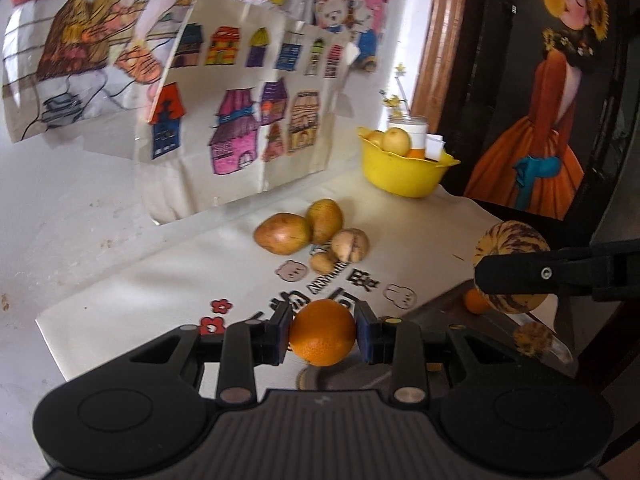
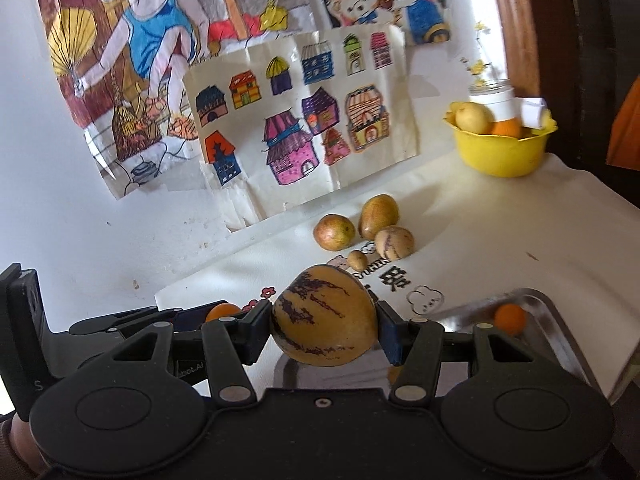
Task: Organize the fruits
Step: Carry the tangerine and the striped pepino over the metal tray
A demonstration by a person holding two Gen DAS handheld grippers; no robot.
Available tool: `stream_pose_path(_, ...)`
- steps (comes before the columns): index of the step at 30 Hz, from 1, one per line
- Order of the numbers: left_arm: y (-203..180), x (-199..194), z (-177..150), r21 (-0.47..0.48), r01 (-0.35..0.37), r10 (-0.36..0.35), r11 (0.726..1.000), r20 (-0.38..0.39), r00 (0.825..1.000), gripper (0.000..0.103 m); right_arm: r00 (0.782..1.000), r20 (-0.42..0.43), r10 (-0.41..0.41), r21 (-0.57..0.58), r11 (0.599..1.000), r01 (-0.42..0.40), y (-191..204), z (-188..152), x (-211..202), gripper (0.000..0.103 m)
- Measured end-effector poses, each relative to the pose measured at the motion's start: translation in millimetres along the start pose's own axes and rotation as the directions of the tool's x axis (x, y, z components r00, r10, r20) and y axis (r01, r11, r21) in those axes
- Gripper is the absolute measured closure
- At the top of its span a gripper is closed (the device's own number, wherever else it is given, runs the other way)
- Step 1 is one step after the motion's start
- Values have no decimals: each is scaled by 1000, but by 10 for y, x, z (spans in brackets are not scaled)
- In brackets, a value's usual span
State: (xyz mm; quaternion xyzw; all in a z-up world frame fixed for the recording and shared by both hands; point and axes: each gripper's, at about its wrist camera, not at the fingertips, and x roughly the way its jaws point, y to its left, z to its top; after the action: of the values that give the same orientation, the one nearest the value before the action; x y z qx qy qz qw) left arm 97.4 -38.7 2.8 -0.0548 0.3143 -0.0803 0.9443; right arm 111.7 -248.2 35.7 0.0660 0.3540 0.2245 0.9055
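Presently the left gripper [image 1: 322, 334] pinches an orange [image 1: 322, 332] and the right gripper [image 2: 325, 326] a striped pepino melon [image 2: 325, 320]; either round fruit could slip toward the yellow bowl [image 2: 500, 152] at one o'clock.

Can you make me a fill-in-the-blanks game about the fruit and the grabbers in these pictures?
1. The left gripper is squeezing an ____.
2. The right gripper holds a yellow fruit with ____ stripes.
3. The bowl at the back of the table is ____.
4. One small orange sits on the shiny metal ____.

Missing words: orange; purple; yellow; tray
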Motion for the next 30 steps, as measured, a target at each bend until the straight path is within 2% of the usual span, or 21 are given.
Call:
stream_pose_path(7, -227, -82, -16, 37, 6, -5, 999, -9, 1000, 67, 999, 50, -20, 36, 999, 18, -189, -107, -320, 46)
stream_pose_path(14, -327, -91, -28, 59, 2, -1, 998, -16, 1000, 67, 997, 65, -39, 62, 997, 35, -351, -175, -450, 46)
stream_pose_path(30, -286, 261, -109, 52, 13, -9, 999, -80, 997, 67, 997, 46, -64, 83, 995, 60, -518, -191, -314, 46)
